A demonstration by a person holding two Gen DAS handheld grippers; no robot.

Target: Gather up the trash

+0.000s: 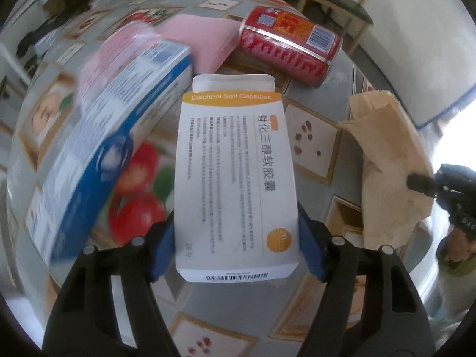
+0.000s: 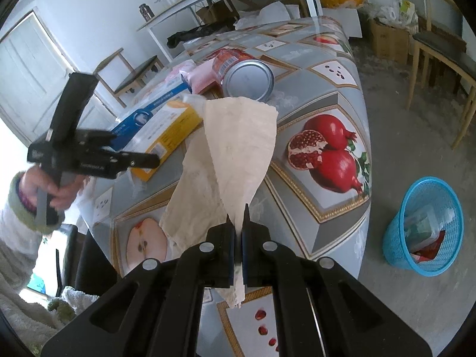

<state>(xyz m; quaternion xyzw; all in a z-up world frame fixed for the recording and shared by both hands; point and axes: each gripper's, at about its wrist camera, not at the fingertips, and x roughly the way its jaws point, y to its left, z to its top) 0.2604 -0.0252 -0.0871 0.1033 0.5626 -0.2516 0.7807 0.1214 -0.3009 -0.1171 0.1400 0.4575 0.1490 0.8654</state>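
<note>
The left hand-held gripper (image 1: 236,253) straddles a white cardboard medicine box with an orange band and a printed label (image 1: 235,184); its blue pads sit against the box's two long sides, pinching it above the worktop (image 1: 315,148), which wears a grey oilcloth printed with framed fruit pictures. The box's far flap stands open.

The right hand-held gripper (image 2: 238,232) is pressed together on a crumpled beige paper napkin (image 2: 238,148), which fans out and upward past the fingertips, with a short tail hanging behind the pads.

Just left of the medicine box, in the left wrist view, a long white and blue carton (image 1: 110,148) lies tilted and blurred. To the right sits the napkin, with the right tool's black tip touching its edge. Beyond the carton lies a flat pink packet (image 1: 202,44), and beside that a red tin can on its side (image 1: 288,50), its plain metal end facing the right wrist camera.

A person's hand (image 2: 56,187) in a green-cuffed sleeve grips the left tool's handle.

On the floor off the worktop's edge stands a blue plastic mesh wastebasket (image 2: 425,226), already holding some rubbish. Wooden chairs (image 2: 440,59) stand farther off.
</note>
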